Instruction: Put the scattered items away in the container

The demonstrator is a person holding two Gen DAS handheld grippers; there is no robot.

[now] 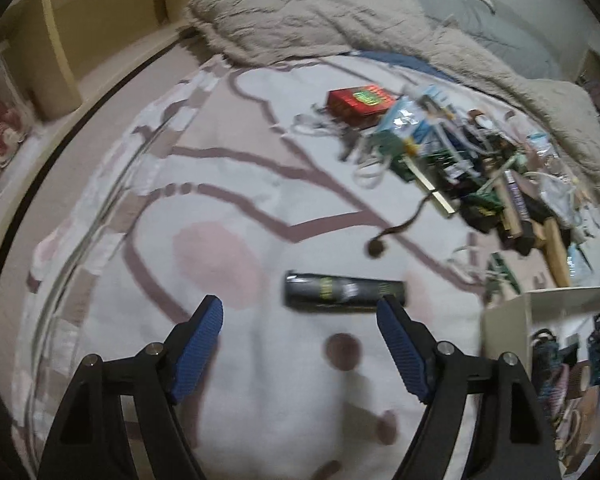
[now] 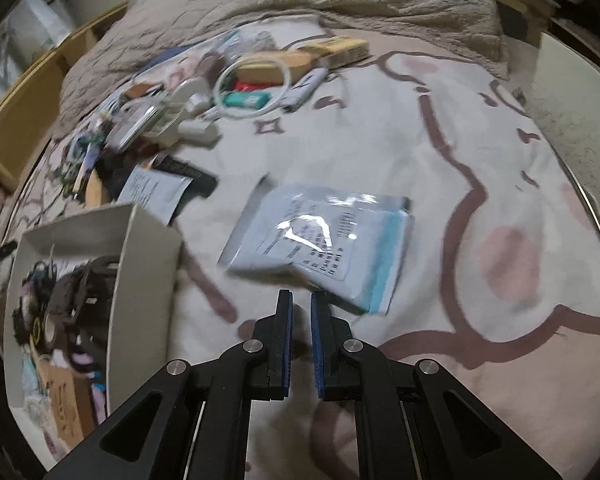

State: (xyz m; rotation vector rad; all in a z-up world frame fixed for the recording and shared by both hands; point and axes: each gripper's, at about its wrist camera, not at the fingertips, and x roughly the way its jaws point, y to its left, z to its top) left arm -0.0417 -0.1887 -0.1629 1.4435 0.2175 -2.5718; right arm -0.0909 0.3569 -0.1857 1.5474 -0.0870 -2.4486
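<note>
On bed (image 1: 260, 360), left gripper (image 1: 300, 308) spread wide above black tube (image 1: 344, 292), nothing held. Right gripper (image 2: 301, 300) closed, empty, near plastic packet (image 2: 320, 240). Box (image 2: 140, 280) alongside, partly filled.

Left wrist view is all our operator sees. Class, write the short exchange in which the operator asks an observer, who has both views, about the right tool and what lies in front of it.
Operator: I cannot see the right tool. Is it open?
Observer: No, the right tool is shut and holds nothing.
Operator: What lies ahead of it?
Observer: A flat plastic packet with a blue edge lies on the blanket, just beyond the fingertips.
</note>
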